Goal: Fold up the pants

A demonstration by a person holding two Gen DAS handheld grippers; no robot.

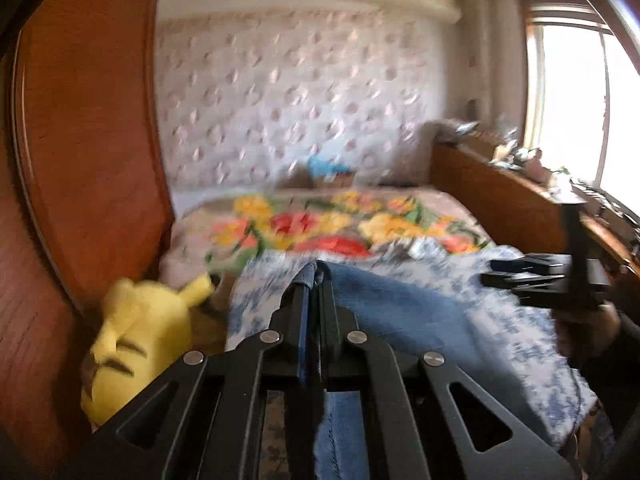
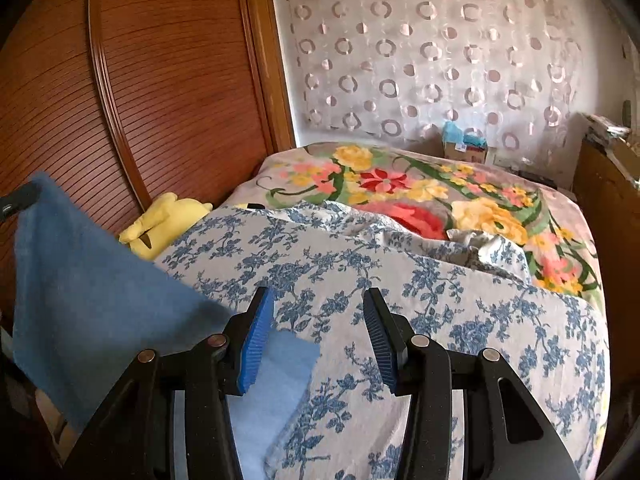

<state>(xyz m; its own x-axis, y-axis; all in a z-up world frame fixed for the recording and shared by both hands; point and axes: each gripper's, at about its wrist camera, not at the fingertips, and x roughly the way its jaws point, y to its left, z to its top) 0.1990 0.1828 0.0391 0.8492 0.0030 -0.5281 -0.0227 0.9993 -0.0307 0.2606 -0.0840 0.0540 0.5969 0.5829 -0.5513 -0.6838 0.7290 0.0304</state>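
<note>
The blue pants (image 2: pixel 92 280) hang lifted at the left of the right wrist view, and one edge still lies on the blue-flowered sheet (image 2: pixel 400 280). My left gripper (image 1: pixel 313 276) is shut on a pinched fold of the pants (image 1: pixel 392 312); the cloth drapes down and to the right from its tips. In the right wrist view only a dark bit of that gripper (image 2: pixel 16 200) shows at the top corner of the cloth. My right gripper (image 2: pixel 318 294) stands open above the sheet, with a light blue part of the pants below its left finger. It also shows in the left wrist view as the right gripper (image 1: pixel 488 272).
A yellow plush toy (image 1: pixel 140 344) lies between the bed and the wooden wardrobe (image 2: pixel 160 80) on the left. A bright floral blanket (image 2: pixel 420 192) covers the far half of the bed. A cluttered wooden cabinet (image 1: pixel 500 192) runs along the right, under a window.
</note>
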